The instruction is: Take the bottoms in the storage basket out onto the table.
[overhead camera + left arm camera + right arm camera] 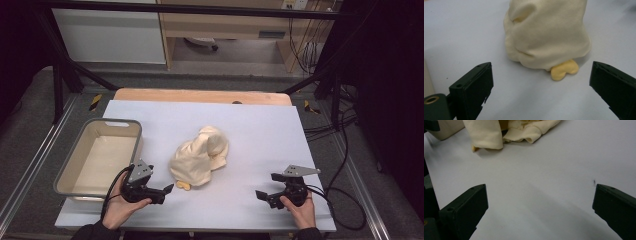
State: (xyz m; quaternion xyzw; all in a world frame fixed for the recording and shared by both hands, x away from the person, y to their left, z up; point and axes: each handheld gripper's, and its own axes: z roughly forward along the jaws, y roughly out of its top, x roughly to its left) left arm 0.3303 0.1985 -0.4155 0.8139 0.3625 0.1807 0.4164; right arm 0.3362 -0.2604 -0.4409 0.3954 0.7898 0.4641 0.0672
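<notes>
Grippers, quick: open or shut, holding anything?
Left gripper: open, empty, jaws spread just short of the cream cloth.
Right gripper: open, empty, over the bare white table.

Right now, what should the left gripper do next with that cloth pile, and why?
Probably ease the left gripper forward onto the near edge of the cream cloth. Its jaws stand wide open and empty, aimed at the pile, with the yellow bit poking out just ahead.
</notes>
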